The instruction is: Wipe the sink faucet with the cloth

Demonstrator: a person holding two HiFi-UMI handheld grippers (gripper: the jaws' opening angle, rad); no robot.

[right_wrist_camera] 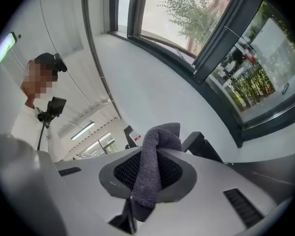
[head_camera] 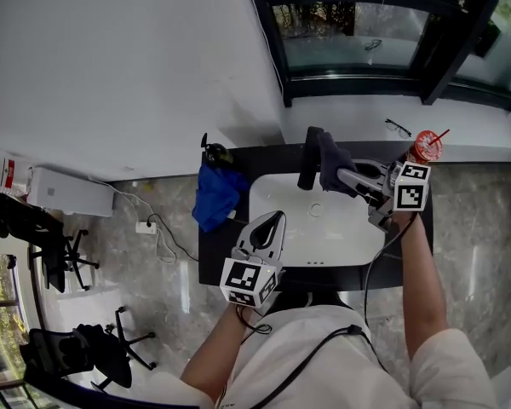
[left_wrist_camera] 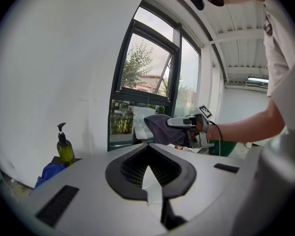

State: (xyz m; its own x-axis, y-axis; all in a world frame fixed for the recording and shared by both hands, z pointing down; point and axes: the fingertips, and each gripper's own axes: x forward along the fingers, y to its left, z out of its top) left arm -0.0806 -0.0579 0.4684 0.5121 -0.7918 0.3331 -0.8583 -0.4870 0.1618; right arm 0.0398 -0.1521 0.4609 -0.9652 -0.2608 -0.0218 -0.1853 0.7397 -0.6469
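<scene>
The black faucet stands at the back of the white sink. My right gripper is shut on a dark grey cloth, which is pressed against the faucet's right side. In the right gripper view the cloth drapes out of the jaws, with the faucet just beyond it. My left gripper hovers over the sink's front left, shut and holding nothing. In the left gripper view, that gripper points toward the cloth and the right gripper.
A blue cloth and a green soap bottle sit on the dark counter left of the sink. A red cup and glasses lie at the right near the window sill. A white wall is behind.
</scene>
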